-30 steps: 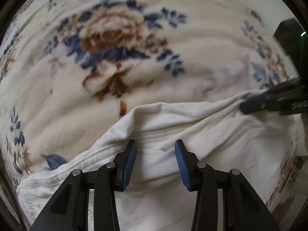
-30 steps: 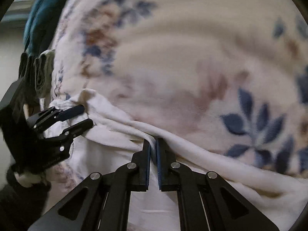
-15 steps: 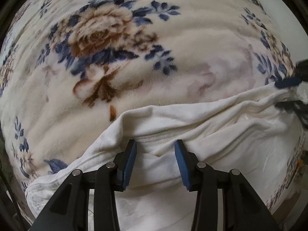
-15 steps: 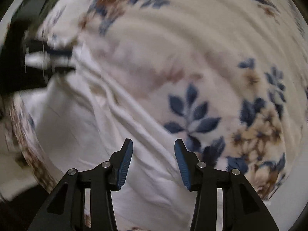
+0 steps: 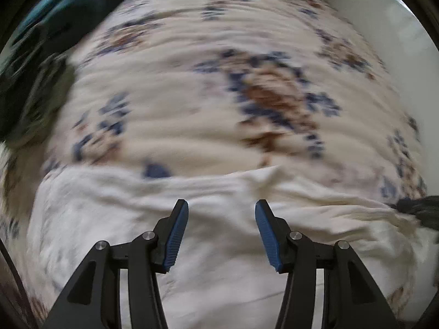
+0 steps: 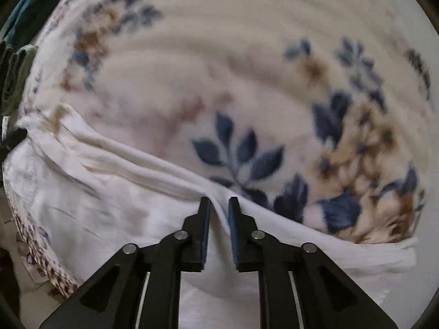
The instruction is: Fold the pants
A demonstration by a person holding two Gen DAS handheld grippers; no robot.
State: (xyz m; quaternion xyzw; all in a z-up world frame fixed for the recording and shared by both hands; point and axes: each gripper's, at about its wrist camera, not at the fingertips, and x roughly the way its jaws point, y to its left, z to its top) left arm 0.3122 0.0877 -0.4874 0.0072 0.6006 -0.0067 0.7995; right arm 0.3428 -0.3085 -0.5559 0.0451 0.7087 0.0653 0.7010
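The white pants point(image 5: 109, 219) lie spread on a floral blanket point(image 5: 192, 96), with a long folded edge running across. My left gripper point(image 5: 221, 208) hovers above them with its blue pads wide apart. Its jaws are opening and nothing is pinched between them. A dark blurred shape point(image 5: 422, 211) touches the pants' right edge. In the right wrist view my right gripper point(image 6: 218, 205) stands over the folded ridge of the pants point(image 6: 96, 192). Its black fingers are slightly apart, the ridge runs up between the tips, and the pads do not visibly press on it.
Teal fabric point(image 5: 55, 8) and dark green folded items point(image 6: 13, 76) lie at the blanket's far left. The blanket point(image 6: 219, 68) drops off at its patterned edge point(image 6: 41, 260) at the lower left. A pale surface point(image 5: 384, 13) shows at the upper right.
The left gripper has risen and rolled, so the view has swung and blurred, and its jaws stand wider. The right gripper, shut on the fold a second ago, now shows a small gap and sits higher.
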